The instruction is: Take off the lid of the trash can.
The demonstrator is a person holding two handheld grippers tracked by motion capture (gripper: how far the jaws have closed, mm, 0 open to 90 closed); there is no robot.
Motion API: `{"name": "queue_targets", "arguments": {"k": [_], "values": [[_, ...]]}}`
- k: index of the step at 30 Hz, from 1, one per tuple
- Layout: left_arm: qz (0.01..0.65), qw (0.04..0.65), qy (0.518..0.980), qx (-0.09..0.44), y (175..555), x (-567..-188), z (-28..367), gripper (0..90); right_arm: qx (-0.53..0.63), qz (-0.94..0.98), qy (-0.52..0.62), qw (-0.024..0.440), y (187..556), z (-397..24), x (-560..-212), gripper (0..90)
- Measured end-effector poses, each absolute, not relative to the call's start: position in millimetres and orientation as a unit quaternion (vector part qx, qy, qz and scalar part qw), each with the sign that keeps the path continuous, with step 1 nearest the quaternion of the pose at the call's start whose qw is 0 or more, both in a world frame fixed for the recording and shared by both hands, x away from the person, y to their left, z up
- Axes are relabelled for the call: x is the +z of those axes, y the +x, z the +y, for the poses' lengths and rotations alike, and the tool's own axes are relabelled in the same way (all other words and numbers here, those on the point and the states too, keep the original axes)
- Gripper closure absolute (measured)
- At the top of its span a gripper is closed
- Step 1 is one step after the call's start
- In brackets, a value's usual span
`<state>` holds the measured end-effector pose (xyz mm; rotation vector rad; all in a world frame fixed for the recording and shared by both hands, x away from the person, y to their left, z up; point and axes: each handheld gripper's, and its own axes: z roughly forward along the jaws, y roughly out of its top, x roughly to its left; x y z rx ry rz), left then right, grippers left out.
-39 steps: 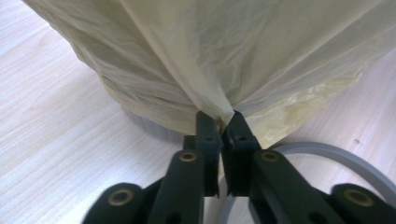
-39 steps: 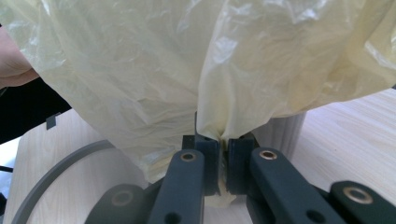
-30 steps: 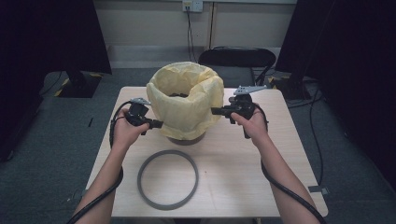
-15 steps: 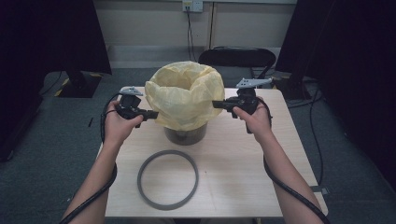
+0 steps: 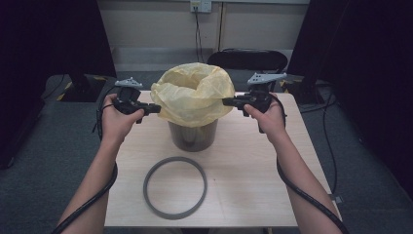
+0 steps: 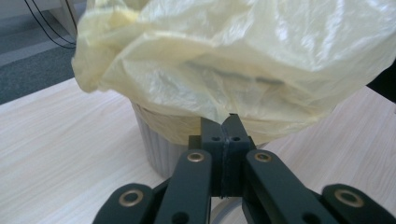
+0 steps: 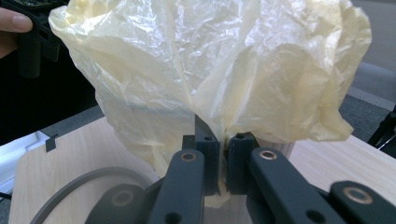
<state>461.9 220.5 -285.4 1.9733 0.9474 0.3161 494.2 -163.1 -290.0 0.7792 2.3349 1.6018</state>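
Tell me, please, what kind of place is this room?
Probably a lab or studio set up for recording, not a home. A bare wooden table stands on grey carpet, dark curtains hang at both sides, and cables run to a wall outlet.

High view: soft overhead light on table (image 5: 253, 195), dark surroundings, weak shadows, slightly soft focus. Gripper views: brighter, yellow bag (image 6: 243, 60) glossy with mild glare, near jaws blurred.
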Motion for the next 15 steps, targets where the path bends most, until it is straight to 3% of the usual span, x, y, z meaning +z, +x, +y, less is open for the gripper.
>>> {"name": "queue_targets", "arguments": {"k": [15], "values": [[0.382,0.453,0.792,0.145,471,-253,221,90.0,0.552,0.784,0.258,0.114,504,-159,-266,86.7]]}}
